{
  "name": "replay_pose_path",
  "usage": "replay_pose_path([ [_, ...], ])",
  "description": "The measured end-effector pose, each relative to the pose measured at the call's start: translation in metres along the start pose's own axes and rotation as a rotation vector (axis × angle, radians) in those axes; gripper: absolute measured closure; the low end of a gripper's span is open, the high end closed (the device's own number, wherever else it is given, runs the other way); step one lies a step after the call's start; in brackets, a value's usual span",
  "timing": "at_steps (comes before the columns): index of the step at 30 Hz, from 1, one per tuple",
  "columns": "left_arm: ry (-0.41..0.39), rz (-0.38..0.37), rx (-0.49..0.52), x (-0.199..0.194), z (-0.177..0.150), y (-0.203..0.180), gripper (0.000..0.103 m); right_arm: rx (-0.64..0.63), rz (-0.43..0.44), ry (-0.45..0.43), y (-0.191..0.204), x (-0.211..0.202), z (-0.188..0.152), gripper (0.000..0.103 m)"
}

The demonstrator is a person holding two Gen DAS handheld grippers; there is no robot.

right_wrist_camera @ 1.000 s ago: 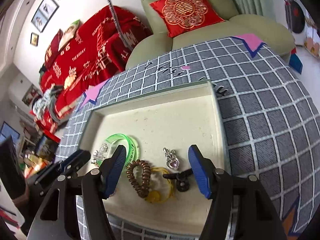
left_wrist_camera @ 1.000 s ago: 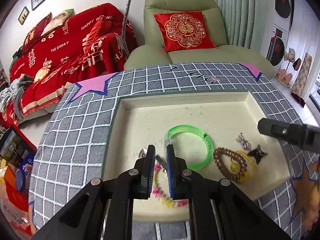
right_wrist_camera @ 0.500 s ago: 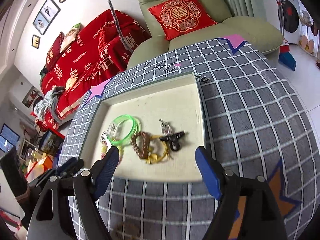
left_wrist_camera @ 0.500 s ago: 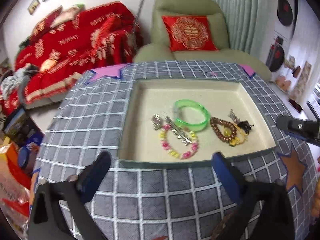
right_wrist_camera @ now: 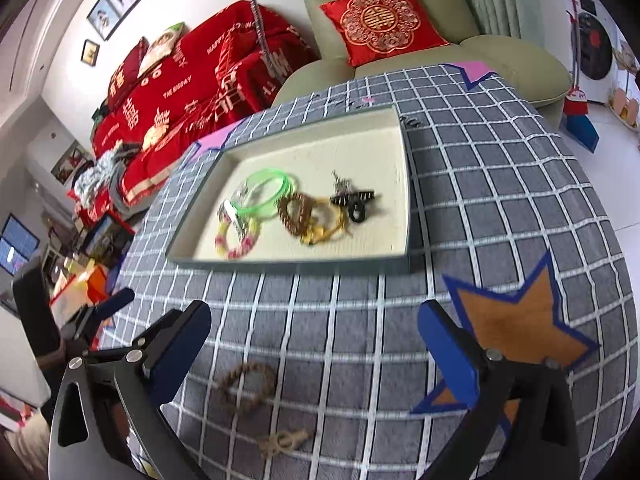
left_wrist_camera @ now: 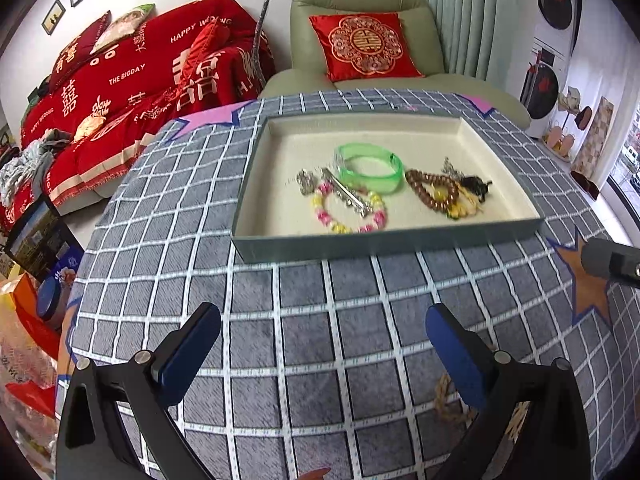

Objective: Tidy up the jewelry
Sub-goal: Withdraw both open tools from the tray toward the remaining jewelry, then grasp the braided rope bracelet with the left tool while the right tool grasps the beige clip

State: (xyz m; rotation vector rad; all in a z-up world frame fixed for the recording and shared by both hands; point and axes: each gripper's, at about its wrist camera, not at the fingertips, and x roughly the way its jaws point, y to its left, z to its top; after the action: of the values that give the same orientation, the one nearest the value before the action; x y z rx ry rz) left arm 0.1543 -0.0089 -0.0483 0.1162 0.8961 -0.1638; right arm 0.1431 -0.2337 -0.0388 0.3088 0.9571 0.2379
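Both grippers are held spread wide above the grid-patterned tablecloth [left_wrist_camera: 320, 320], and nothing is gripped by either. The left gripper [left_wrist_camera: 322, 348] is seen in its own view with its blue pads far apart; the tray [left_wrist_camera: 384, 240] lies beyond it, toward the far side of the table. The right gripper [right_wrist_camera: 314, 350] is likewise opened fully, and the same tray [right_wrist_camera: 288, 266] is found ahead of it and slightly to the left.

Inside the tray, jewelry is gathered across the middle: a green bangle [left_wrist_camera: 370, 168] sits farthest back, a pink and yellow beaded bracelet [left_wrist_camera: 348, 212] lies nearer on the left with a silver clip [left_wrist_camera: 346, 194] laid across it, and a brown beaded bracelet [left_wrist_camera: 432, 192] is placed to the right, beside a yellow cord and a black hair clip [left_wrist_camera: 476, 186].

Outside the tray, a brown bead bracelet [right_wrist_camera: 246, 386] is left on the cloth near the right gripper, just inside its left finger, with a pale knotted cord piece [right_wrist_camera: 284, 440] nearer still.
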Motion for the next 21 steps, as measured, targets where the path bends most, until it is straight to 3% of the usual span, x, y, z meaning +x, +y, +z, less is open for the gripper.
replay_pose_path([
  [7, 0.016, -0.050, 0.064, -0.004, -0.018, -0.012, 0.000, -0.016, -0.034, 0.043, -0.005, -0.004, -0.024, 0.000],
  [13, 0.043, -0.135, 0.160, -0.007, -0.034, -0.028, 0.000, 0.035, -0.037, 0.051, -0.020, -0.010, -0.038, 0.000],
  [21, 0.099, -0.163, 0.178, 0.008, -0.041, -0.046, 0.000, 0.028, -0.060, 0.064, -0.021, -0.013, -0.053, 0.000],
])
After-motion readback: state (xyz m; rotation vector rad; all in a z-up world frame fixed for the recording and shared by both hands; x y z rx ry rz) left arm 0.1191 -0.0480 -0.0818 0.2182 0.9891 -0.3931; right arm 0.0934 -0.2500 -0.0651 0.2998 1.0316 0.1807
